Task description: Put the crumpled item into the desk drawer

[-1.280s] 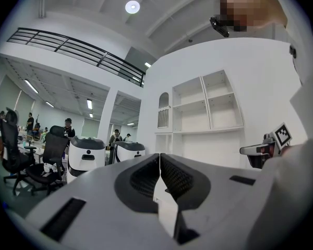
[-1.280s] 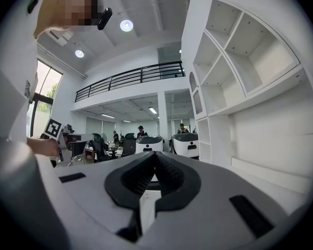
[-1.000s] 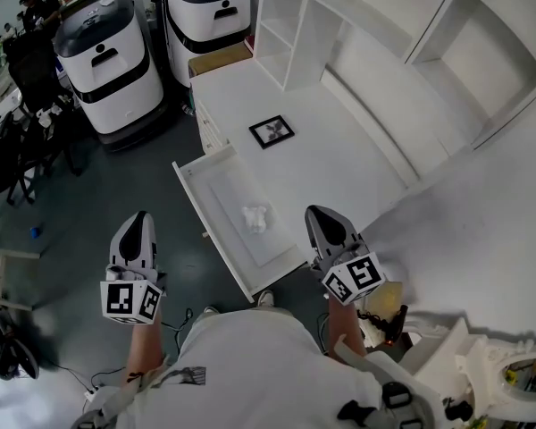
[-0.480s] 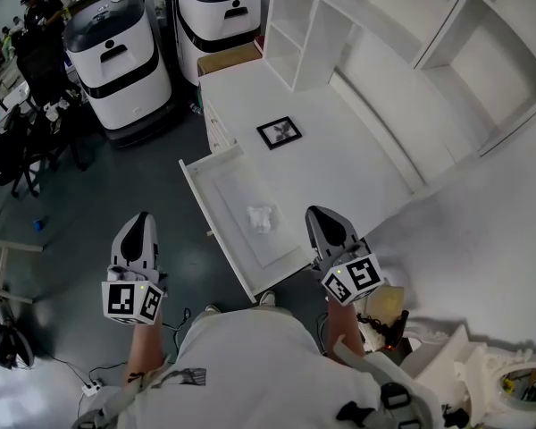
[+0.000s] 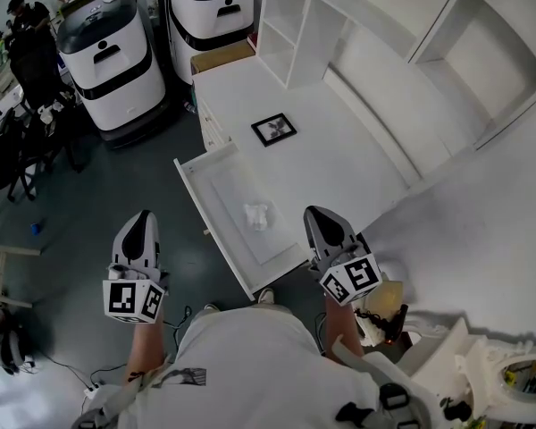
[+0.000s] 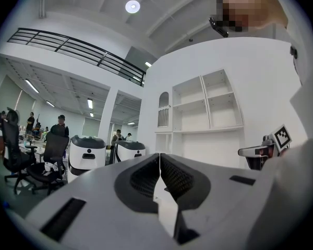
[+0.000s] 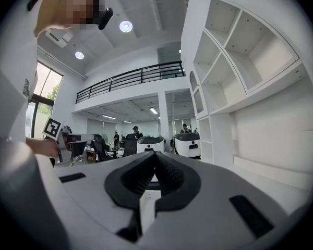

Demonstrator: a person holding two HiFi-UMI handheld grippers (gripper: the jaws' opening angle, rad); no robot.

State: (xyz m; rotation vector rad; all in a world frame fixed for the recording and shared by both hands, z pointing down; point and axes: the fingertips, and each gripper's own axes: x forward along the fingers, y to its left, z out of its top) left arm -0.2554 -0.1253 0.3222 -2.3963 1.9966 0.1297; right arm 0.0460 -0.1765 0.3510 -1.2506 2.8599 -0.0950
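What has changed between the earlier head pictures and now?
Nothing visible; only the head view shifts slightly. The crumpled item lies in the open drawer as before. The left gripper and the right gripper hold still, jaws shut and empty.

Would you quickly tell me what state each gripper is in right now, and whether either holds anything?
Left gripper: closed, jaws together, holding nothing.
Right gripper: closed, jaws together, holding nothing.

- My left gripper (image 5: 141, 217): pale grey tapered shell, black ribbed pads (image 6: 145, 178).
- My right gripper (image 5: 316, 213): same build.
- A cube (image 5: 132, 299) with black-and-white square markers on each.
- I wear a white short-sleeved shirt (image 5: 250, 365).
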